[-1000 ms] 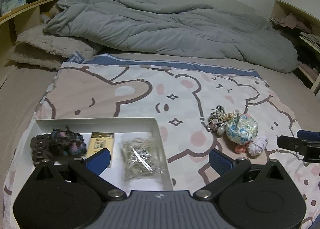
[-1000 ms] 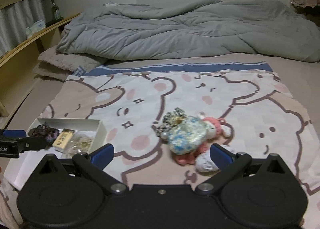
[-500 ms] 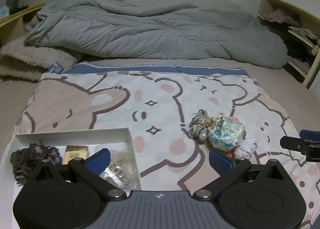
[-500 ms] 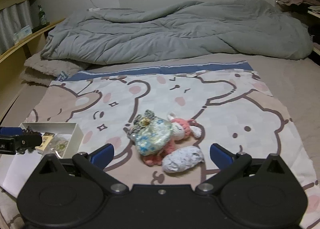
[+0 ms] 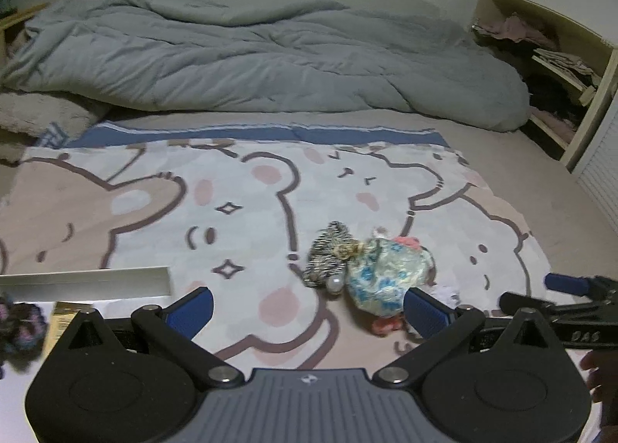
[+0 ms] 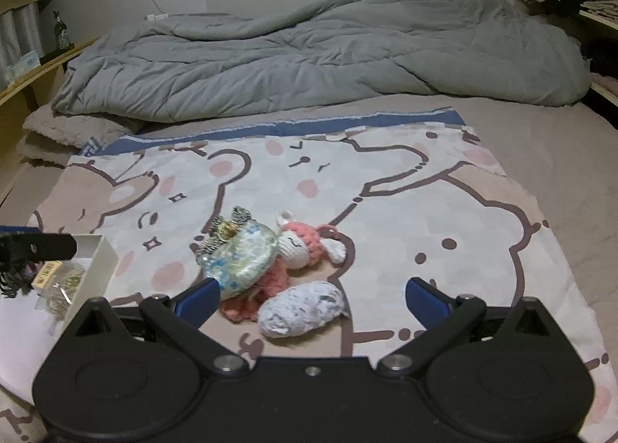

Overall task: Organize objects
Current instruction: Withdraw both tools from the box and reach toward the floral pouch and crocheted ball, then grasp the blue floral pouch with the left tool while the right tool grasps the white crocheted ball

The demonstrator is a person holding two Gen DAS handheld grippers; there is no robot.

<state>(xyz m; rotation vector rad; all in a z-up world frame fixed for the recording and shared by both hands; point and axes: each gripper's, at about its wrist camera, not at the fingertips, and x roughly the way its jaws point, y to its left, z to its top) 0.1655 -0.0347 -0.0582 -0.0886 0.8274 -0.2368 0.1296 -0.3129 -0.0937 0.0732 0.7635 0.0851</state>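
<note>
A small pile lies on the cartoon bear blanket (image 6: 386, 211): a blue floral pouch (image 6: 241, 261), a striped scrunchie with a pearl (image 5: 328, 257), a pink and white crochet doll (image 6: 301, 246) and a white fuzzy scrunchie (image 6: 301, 307). My right gripper (image 6: 313, 298) is open and empty just in front of the white scrunchie. My left gripper (image 5: 307, 309) is open and empty, left of the pouch (image 5: 386, 273). A white box (image 6: 96, 261) at the left holds a dark scrunchie (image 5: 19, 323), a yellow packet (image 5: 58, 321) and a clear bag (image 6: 65, 288).
A rumpled grey duvet (image 6: 309, 56) covers the far half of the bed. A beige pillow (image 6: 65, 130) lies at the far left. Open shelves with clothes (image 5: 540, 56) stand at the right. A wooden ledge with a bottle (image 6: 60, 33) runs along the left.
Both grippers have swung right and closed in on the pile. The white box has slid toward the left edge of both views. Both stay open and empty.
</note>
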